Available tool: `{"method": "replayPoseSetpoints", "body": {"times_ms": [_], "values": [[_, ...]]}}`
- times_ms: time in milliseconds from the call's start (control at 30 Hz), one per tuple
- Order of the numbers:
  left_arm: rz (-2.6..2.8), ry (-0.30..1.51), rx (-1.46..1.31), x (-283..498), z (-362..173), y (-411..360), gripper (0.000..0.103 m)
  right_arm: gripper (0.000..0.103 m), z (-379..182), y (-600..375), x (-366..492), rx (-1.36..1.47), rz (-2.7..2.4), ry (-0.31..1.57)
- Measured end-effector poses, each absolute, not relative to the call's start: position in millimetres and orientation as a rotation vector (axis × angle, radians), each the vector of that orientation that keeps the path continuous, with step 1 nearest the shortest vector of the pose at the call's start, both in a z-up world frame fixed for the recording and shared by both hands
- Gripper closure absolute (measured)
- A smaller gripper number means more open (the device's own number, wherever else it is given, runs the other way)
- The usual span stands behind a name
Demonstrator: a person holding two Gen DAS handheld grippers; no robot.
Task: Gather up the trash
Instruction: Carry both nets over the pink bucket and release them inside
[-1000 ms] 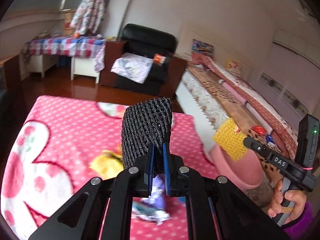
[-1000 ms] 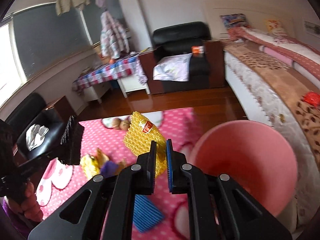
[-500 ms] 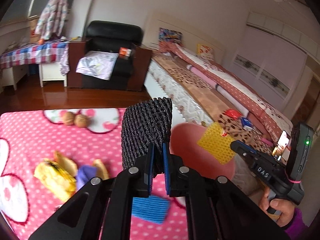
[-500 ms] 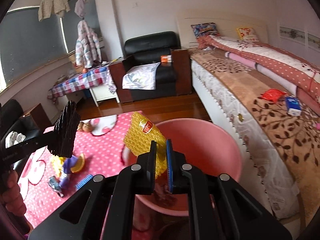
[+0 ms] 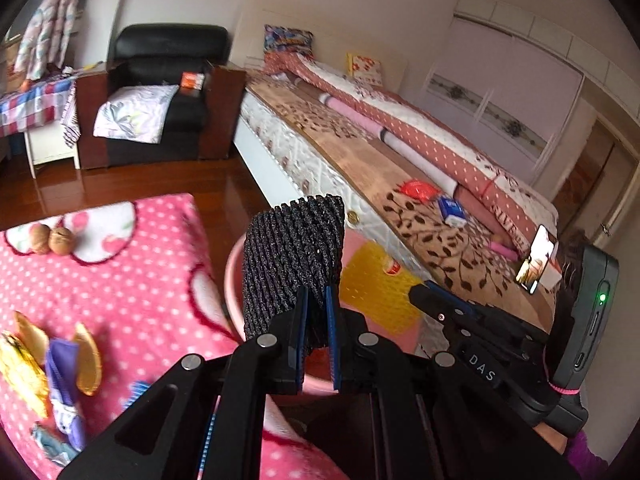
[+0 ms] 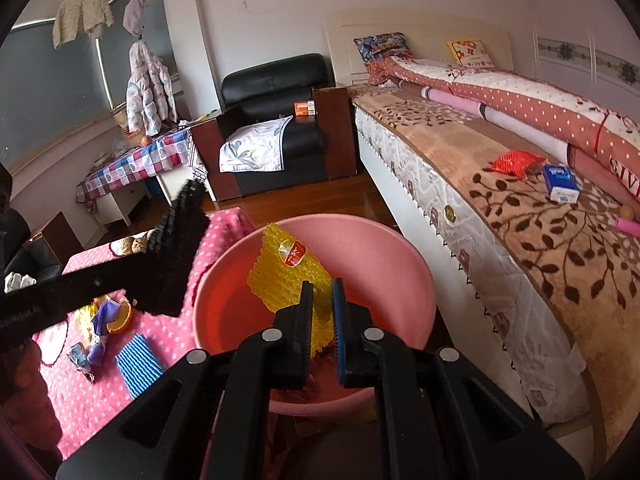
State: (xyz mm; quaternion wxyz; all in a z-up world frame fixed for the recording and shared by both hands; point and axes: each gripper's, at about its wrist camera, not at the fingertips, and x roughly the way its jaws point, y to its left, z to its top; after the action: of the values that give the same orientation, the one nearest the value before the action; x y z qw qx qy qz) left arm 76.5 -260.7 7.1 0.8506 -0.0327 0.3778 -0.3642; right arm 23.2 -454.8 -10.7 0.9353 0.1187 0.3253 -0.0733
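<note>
My right gripper [image 6: 322, 300] has its fingers pinching a yellow foam net [image 6: 290, 276], ribbed and bearing a red sticker, held over the pink basin [image 6: 416, 280]. My left gripper [image 5: 316, 304] pinches a black foam net [image 5: 294, 264], coarse-meshed and standing upright, at the basin's near rim. On the pink dotted tabletop [image 6: 92, 392] beyond lie a blue foam net [image 6: 138, 362], peels [image 5: 86, 356] and wrappers; two walnuts [image 5: 52, 240] sit farther off.

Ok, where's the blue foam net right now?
In the right wrist view the blue foam net lies flat on the pink polka-dot blanket at lower left, left of the pink basin, just below the purple wrapper.
</note>
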Motion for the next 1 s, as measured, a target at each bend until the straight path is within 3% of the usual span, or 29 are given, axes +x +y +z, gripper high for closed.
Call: {"method": "replayPoseSetpoints", "body": {"times_ms": [500, 667, 800, 1000], "values": [[-0.732, 0.882, -0.072, 91, -25, -279, 0.095, 0.093, -26, -465, 33, 0.267, -0.139, 0.716], [-0.731, 0.886, -0.061, 90, -27, -281, 0.085, 0.084, -28, -469, 34, 0.296, -0.140, 0.725], [-0.739, 0.884, -0.065, 88, -27, -281, 0.083, 0.080, -28, -470, 32, 0.305, -0.146, 0.717], [-0.708, 0.879, -0.071, 88, -24, -277, 0.066, 0.078, -29, -468, 30, 0.317, -0.136, 0.713]]}}
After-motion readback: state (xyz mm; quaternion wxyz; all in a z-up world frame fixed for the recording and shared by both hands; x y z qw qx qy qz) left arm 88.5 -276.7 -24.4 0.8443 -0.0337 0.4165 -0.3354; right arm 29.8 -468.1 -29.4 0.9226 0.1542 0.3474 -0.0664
